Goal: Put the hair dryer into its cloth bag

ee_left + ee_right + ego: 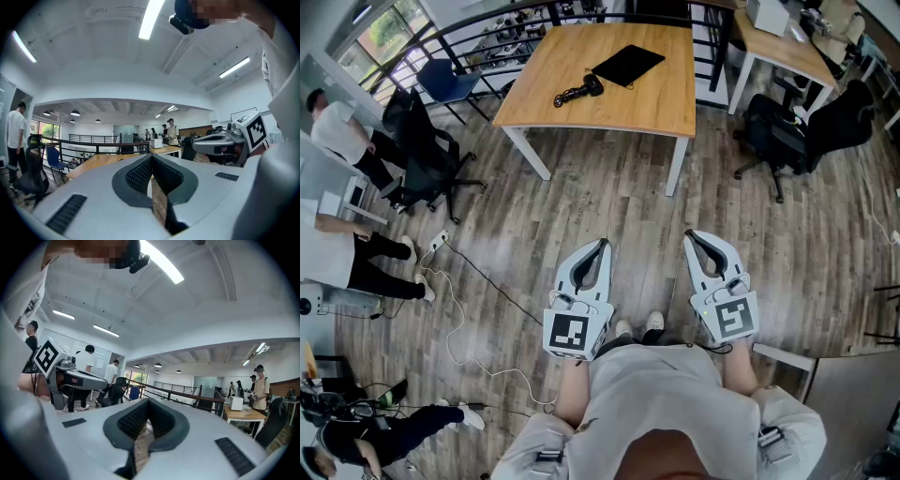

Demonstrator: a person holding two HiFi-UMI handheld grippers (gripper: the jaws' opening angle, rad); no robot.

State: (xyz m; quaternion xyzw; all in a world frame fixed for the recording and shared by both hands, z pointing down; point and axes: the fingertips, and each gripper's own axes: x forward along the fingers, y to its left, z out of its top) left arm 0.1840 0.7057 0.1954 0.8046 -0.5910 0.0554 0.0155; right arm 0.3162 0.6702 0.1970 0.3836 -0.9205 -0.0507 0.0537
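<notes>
Left gripper (602, 246) and right gripper (692, 236) both clenched, empty. Hair dryer (578, 92) near wooden table's (661, 105) left edge, black cloth bag (628, 64) just beside it.

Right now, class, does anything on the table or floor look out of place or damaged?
Nothing looks damaged or spilled. The hair dryer lies beside its flat bag on the table. Only a white cable trails loose across the floor.

We see a wooden floor (609, 202), a blue chair (450, 82) beside the black railing (474, 30), a black office chair (787, 131), and a white cable (457, 322) by a power strip (438, 241).
</notes>
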